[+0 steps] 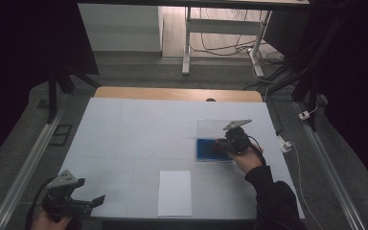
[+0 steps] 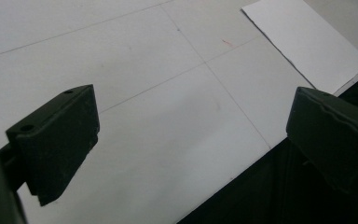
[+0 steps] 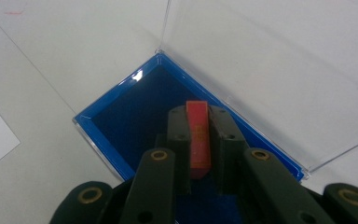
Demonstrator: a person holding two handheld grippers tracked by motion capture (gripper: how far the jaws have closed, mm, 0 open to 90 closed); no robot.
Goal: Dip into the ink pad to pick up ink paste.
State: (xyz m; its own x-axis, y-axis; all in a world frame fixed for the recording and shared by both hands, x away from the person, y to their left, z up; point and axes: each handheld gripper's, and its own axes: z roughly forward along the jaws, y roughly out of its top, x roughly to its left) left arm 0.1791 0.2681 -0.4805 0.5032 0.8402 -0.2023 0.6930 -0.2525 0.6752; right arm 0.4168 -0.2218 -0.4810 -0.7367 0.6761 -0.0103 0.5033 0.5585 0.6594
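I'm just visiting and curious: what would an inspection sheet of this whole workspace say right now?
Surface: white table top with faint grid lines, wooden edge at the far side.
Job's things: blue-lined box with its clear lid open; a thin red piece held over the box.
Clutter: a white paper sheet near the front edge.
Grippers: right hand-held gripper shut on the red piece; left hand-held gripper open, nothing between its jaws.
Cables: a cable trails from the right gripper; loose cables on the floor beyond.
Surroundings: dim room, desk legs behind the table.

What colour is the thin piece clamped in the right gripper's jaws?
Red-orange. The thin piece shows best in the right gripper view, above the blue box.
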